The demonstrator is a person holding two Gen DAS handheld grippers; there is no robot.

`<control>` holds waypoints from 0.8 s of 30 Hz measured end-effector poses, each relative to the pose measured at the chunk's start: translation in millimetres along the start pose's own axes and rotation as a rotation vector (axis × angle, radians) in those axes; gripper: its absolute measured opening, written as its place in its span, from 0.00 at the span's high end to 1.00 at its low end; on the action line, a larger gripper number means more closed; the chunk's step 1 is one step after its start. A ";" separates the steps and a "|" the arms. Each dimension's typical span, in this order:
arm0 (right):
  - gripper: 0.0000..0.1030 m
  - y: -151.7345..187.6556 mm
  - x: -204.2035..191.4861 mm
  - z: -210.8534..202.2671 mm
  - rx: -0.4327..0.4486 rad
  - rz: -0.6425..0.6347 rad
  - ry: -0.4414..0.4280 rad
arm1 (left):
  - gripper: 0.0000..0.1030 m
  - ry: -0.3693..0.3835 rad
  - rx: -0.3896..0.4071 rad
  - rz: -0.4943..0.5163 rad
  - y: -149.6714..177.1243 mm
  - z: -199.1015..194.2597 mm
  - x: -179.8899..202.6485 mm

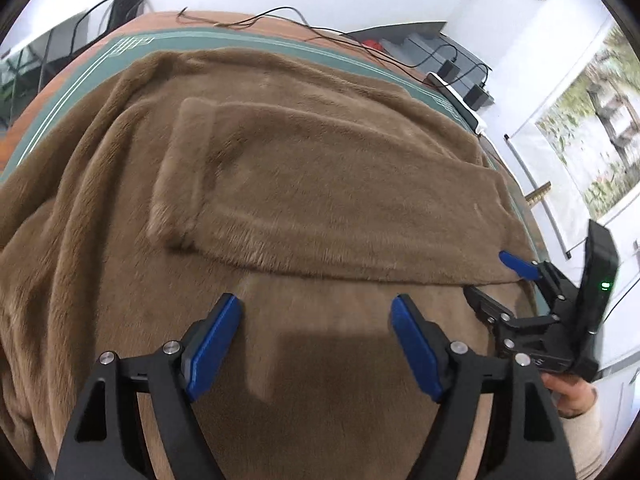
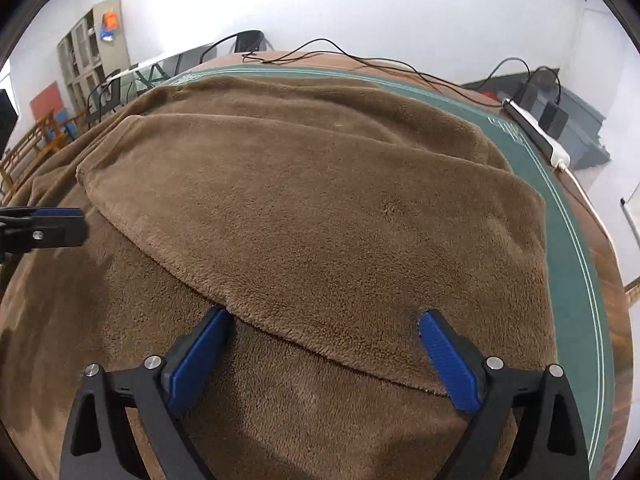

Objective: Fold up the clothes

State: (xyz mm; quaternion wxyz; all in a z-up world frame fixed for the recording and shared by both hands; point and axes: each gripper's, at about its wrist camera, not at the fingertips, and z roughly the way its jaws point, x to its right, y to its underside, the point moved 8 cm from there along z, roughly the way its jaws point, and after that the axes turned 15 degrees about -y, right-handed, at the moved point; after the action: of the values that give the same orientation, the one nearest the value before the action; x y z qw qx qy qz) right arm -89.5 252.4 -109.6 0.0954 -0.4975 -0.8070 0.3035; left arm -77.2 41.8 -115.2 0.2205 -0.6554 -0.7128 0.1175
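lying flat under both tongs, brown fleece garment (image 2: 320, 208); left tongs (image 1: 316, 308), right tongs (image 2: 324, 320) spread, empty.

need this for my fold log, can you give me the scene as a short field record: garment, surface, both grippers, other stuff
garment: brown fleece garment, spread flat, one sleeve folded across the body
surface: green mat on a wooden table
left gripper: open, above the fleece, nothing between its fingers
right gripper: open, at the folded sleeve's edge, gripping nothing
other: black cables, white power strip
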 end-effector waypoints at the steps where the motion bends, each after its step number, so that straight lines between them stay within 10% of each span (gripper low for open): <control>1: 0.02 0.2 0.4 -0.2 0.003 0.000 0.000 | 0.21 0.016 0.000 -0.016 5.2 -6.0 -2.1; 11: 0.01 0.2 -0.5 0.2 0.007 -0.009 0.015 | 0.21 0.060 0.129 -0.127 85.1 -86.9 -39.6; 24: 0.01 -0.2 -1.4 0.7 0.012 -0.009 0.022 | 0.21 -0.271 0.416 -0.436 193.9 -174.4 -172.1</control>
State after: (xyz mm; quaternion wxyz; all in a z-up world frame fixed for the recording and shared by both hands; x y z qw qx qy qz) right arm -89.3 250.9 -109.8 0.1088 -0.4965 -0.8063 0.3024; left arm 183.2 -127.0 -78.6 0.2729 -0.4066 -0.8198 0.2968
